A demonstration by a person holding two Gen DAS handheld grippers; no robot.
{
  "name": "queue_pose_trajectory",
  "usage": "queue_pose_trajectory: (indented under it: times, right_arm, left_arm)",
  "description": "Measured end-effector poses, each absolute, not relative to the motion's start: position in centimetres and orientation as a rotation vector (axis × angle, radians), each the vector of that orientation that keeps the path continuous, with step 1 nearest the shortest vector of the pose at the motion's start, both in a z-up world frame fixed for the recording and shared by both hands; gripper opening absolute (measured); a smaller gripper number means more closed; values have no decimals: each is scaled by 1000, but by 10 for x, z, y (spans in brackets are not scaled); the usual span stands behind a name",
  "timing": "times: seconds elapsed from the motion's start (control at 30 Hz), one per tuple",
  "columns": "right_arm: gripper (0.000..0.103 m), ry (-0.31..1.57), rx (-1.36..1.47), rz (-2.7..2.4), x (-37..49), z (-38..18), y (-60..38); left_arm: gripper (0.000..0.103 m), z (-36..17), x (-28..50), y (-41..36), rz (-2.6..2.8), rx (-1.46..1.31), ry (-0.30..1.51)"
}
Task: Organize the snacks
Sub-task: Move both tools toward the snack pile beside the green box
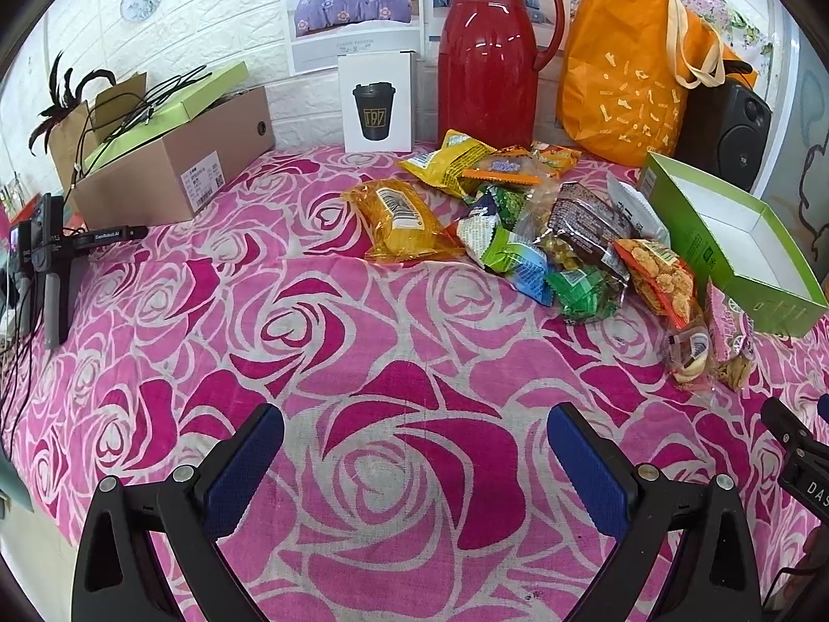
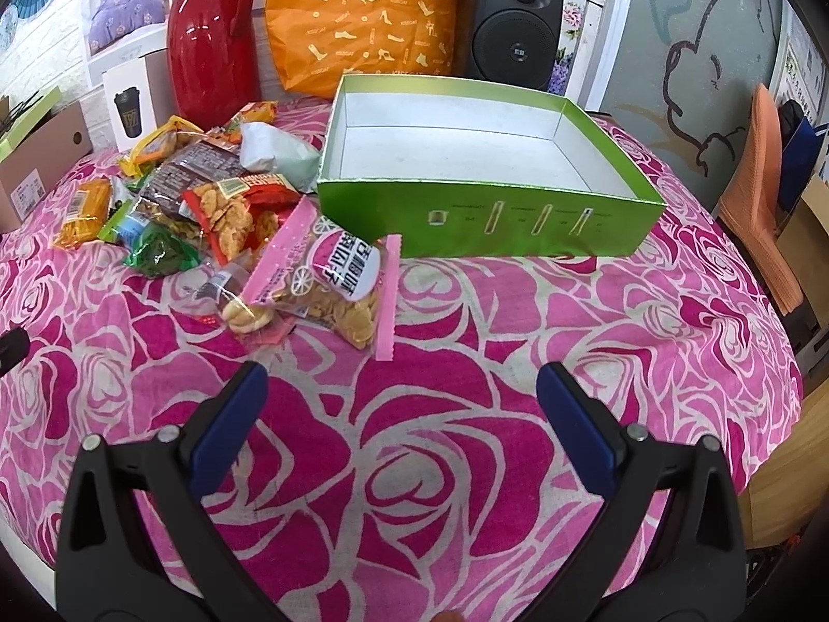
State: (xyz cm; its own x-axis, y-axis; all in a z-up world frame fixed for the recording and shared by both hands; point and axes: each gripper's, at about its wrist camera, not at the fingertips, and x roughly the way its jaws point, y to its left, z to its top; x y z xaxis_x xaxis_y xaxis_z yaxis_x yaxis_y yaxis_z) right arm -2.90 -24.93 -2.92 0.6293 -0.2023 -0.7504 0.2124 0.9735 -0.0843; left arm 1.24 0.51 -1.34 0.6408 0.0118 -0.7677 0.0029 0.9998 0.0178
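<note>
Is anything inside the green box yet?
No. The green box shows a bare white floor and walls in the right wrist view; the snacks all lie outside on its left. Only the strip of floor just behind its near wall is hidden.

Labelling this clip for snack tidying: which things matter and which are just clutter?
For the job: snack packets, pink-edged snack bag, open green box, left gripper, right gripper.

Just lying about: red jug, orange bag, speaker, cardboard box.
</note>
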Motion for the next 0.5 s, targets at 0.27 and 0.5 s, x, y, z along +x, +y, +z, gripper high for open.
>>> queue_pose_trajectory:
  times: [0.27,0.5]
  right_arm:
    - [103,785,58,-123,-20,-32,-252]
    - [103,811,74,-43,-1,-40,-254]
  left_arm:
    - [103,-24,25,11,1,-24,890]
    - [102,-29,38,3,-30,-10,944]
